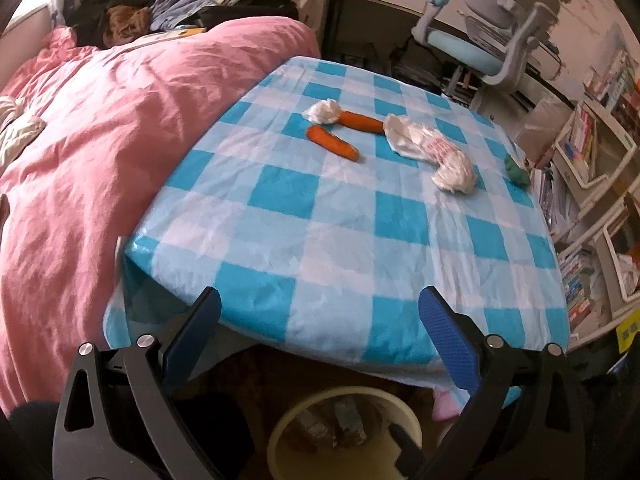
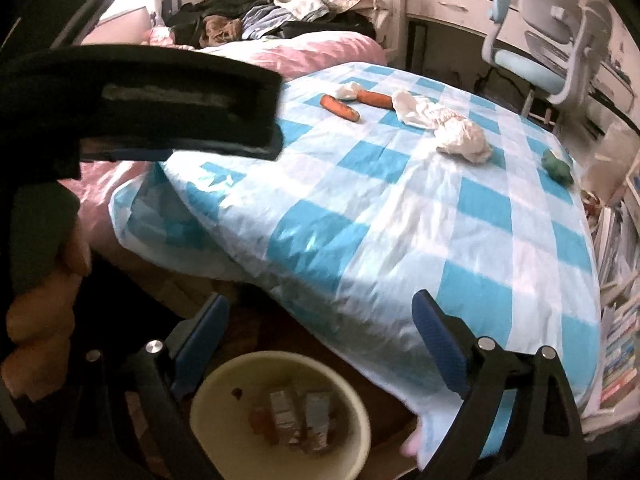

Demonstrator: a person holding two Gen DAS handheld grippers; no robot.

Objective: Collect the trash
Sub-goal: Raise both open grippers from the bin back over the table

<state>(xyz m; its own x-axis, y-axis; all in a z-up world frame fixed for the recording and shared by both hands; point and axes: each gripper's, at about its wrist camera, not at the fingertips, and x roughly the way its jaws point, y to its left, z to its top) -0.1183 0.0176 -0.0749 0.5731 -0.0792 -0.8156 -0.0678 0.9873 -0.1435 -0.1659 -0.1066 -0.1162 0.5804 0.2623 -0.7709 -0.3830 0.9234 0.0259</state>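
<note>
On the blue-checked table [image 1: 332,236] [image 2: 400,208] lie two carrots [image 1: 331,143] [image 2: 339,107], a small white tissue wad [image 1: 323,111] [image 2: 347,90], a larger crumpled white bag [image 1: 432,148] [image 2: 444,124] and a green lump [image 1: 518,172] [image 2: 556,166] near the right edge. A cream bin [image 1: 280,424] [image 2: 224,376] with cartons inside stands on the floor under the table's near edge. My left gripper [image 1: 320,312] is open and holds nothing, hanging above the bin. My right gripper [image 2: 320,320] is open too, also over the bin.
A pink duvet [image 1: 100,140] covers the bed on the left, with clothes piled at its far end. A grey-blue desk chair [image 1: 480,36] stands behind the table. Bookshelves [image 1: 592,168] line the right. The other gripper's black body [image 2: 140,100] and a hand [image 2: 44,300] block the right view's left.
</note>
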